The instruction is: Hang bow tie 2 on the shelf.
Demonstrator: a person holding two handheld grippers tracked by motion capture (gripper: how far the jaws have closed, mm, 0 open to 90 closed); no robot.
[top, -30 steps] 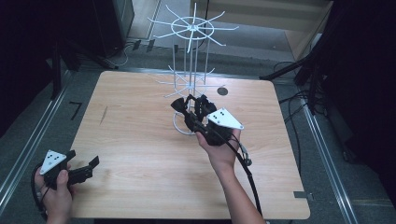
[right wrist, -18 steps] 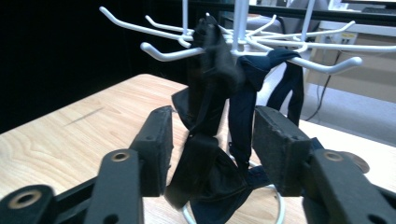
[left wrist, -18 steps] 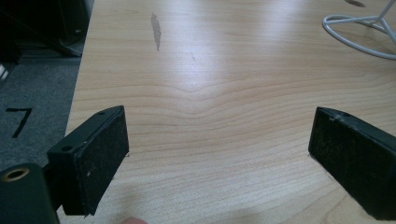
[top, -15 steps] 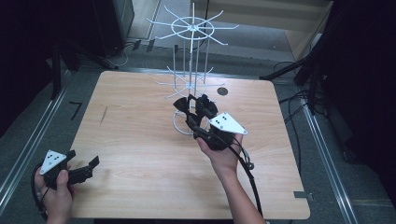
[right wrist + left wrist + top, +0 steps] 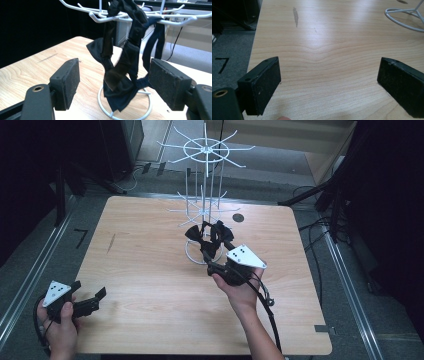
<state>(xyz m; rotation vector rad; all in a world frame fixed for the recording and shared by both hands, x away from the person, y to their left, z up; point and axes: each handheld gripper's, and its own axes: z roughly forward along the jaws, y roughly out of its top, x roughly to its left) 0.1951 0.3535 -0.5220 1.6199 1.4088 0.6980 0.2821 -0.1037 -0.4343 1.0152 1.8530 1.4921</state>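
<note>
Black bow ties (image 5: 207,237) hang by their straps from the lower hooks of a white wire rack (image 5: 205,155) at the back middle of the table. My right gripper (image 5: 211,264) points at them from just in front. In the right gripper view the lowest bow tie (image 5: 122,75) dangles between the pads (image 5: 68,80) without touching either; the jaws have just been opening and stand open. My left gripper (image 5: 90,292) rests at the table's near left corner, open, with only bare wood between its pads (image 5: 265,85).
The wooden table (image 5: 150,270) has a dark streak (image 5: 111,242) at left and a round hole (image 5: 238,217) behind the rack. The rack's ring base (image 5: 192,256) sits under the bow ties. Cables and dark stands lie on the floor around the table.
The right gripper's jaws have spread wider around the hanging bow tie and the hand has eased slightly back toward the person. The left hand has stayed put.
</note>
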